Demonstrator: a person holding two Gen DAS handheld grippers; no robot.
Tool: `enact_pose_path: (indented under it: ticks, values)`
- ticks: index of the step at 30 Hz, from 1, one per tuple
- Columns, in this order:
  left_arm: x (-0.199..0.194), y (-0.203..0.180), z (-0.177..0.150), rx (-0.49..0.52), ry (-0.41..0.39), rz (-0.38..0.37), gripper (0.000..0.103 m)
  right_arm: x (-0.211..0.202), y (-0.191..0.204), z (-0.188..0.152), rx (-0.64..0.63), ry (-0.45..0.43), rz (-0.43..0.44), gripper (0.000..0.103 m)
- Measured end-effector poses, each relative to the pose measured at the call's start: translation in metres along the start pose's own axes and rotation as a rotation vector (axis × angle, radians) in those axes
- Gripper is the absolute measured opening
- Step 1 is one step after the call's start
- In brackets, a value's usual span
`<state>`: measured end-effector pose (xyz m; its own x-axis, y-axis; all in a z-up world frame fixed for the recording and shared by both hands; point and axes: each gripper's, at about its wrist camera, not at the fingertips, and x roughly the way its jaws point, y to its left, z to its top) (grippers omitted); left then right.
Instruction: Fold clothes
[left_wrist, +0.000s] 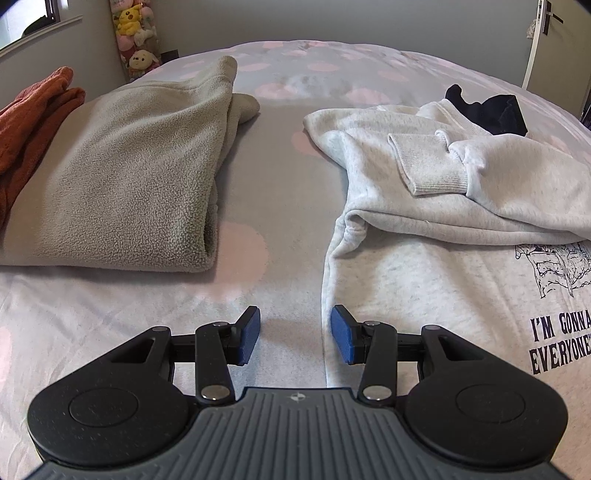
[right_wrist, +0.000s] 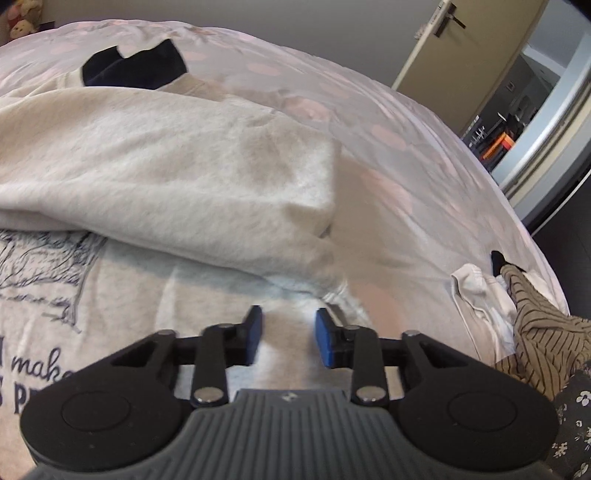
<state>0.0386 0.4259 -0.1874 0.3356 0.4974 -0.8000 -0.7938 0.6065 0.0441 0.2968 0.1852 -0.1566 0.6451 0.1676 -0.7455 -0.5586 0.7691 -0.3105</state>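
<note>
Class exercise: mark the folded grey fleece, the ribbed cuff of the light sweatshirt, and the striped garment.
Folded grey fleece (left_wrist: 125, 177), left wrist view, middle of its top face.
Ribbed cuff (left_wrist: 424, 162), left wrist view, centre of the ribbing.
Striped garment (right_wrist: 539, 339), right wrist view, its bunched middle.

This is a bedroom in a home. A wide bed (left_wrist: 288, 177) under a pale grey cover with soft pink spots fills both views, with everyday clothes lying on it: a folded beige fleece top (left_wrist: 129, 177), a rust-orange garment (left_wrist: 29, 125) and a light grey printed sweatshirt (left_wrist: 443, 229). A hanging column of plush toys (left_wrist: 135, 37) stands in the corner by a window (left_wrist: 29, 22), and an olive door (right_wrist: 465, 40) stands open onto another room.
</note>
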Motion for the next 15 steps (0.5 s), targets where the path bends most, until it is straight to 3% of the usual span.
enact_pose_path:
  ticks: [6,13,15]
  values:
    - [0.001,0.000,0.000,-0.004,0.002,-0.003,0.041,0.014,-0.039,-0.006,0.150,0.052,-0.014,0.000]
    - [0.001,-0.002,0.000,0.003,0.002,-0.002,0.041,0.004,-0.046,-0.012,0.127,0.032,-0.026,0.001]
    - [0.001,-0.002,0.000,-0.001,0.004,-0.003,0.041,-0.004,-0.047,-0.014,0.130,0.015,-0.011,0.005]
